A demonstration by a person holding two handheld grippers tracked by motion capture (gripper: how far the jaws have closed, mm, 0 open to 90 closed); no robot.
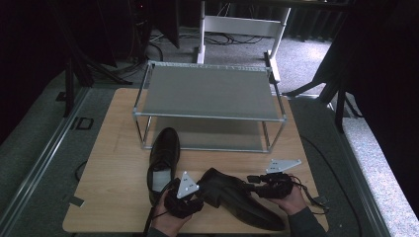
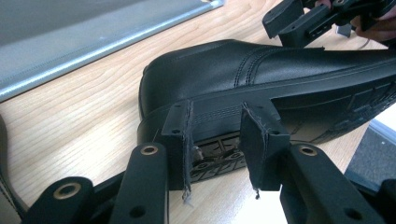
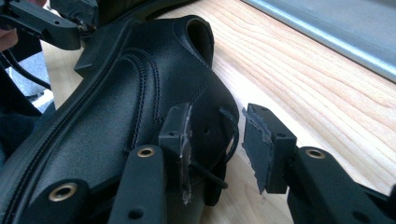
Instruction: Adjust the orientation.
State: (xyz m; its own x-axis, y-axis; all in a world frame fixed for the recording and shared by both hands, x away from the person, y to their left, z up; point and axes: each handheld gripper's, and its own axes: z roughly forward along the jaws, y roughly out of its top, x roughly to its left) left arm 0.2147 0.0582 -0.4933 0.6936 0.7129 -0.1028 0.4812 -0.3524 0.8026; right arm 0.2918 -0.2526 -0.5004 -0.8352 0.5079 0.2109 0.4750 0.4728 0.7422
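The left claw (image 2: 217,154) is held open at the heel of a black shoe (image 1: 239,197) lying tilted on the counter (image 1: 113,163) — the right claw (image 3: 215,149), also open, is set at its laces. Stiff sole, soft upper: the heel rim is judged the best hold. The toe is cut off from view.

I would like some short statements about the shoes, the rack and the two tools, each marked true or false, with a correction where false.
1. Two black shoes are on the wooden table. True.
2. The upright shoe stands on the top shelf of the shoe rack. False: it stands on the table in front of the rack.
3. The tipped shoe lies on its side. True.
4. The left tool is shut on a lace. False: its jaws are apart at the tipped shoe's heel sole.
5. The right tool has open jaws near that shoe's upper. True.
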